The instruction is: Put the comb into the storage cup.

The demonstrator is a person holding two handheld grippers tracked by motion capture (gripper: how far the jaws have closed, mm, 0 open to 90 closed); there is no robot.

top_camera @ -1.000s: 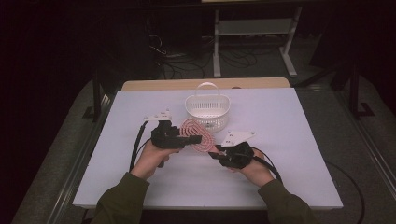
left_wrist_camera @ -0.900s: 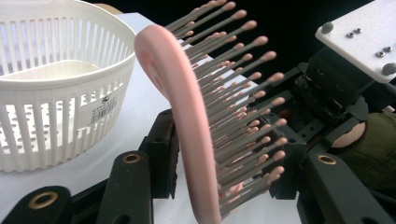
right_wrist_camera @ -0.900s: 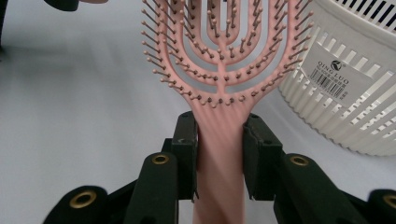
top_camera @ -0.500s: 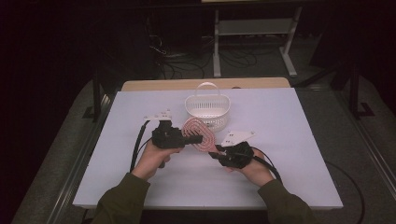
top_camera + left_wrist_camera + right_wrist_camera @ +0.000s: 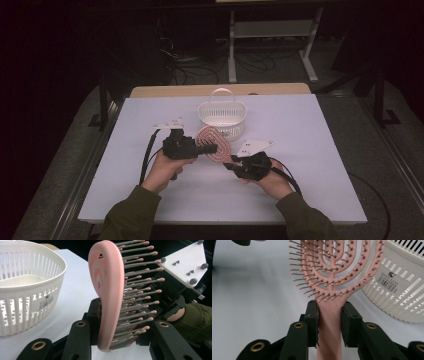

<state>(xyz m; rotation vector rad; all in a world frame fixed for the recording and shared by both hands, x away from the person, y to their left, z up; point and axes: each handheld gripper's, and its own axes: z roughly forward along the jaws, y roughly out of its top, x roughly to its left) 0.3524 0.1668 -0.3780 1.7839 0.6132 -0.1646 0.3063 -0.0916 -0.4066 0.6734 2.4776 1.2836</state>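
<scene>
A pink vented hairbrush [image 5: 214, 141] with grey, pink-tipped bristles hangs above the white table between both grippers. My right gripper [image 5: 231, 161] is shut on its handle [image 5: 329, 322], the pads pressing on both sides just below the head [image 5: 329, 270]. My left gripper [image 5: 210, 148] has just been closing on the brush head [image 5: 107, 290]. One pad lies on the pink back and the other against the bristle tips. In the left gripper view the right gripper [image 5: 175, 297] with its white plate sits behind the bristles.
A white slotted plastic basket [image 5: 222, 117] with a handle stands on the table [image 5: 310, 125] just behind the brush, close to its head [image 5: 25, 290] [image 5: 397, 285]. Dark floor, cables and a metal stand lie beyond the table's far edge.
The left gripper's jaws have closed in on the brush head. Both hands and the brush stay in nearly the same place.
</scene>
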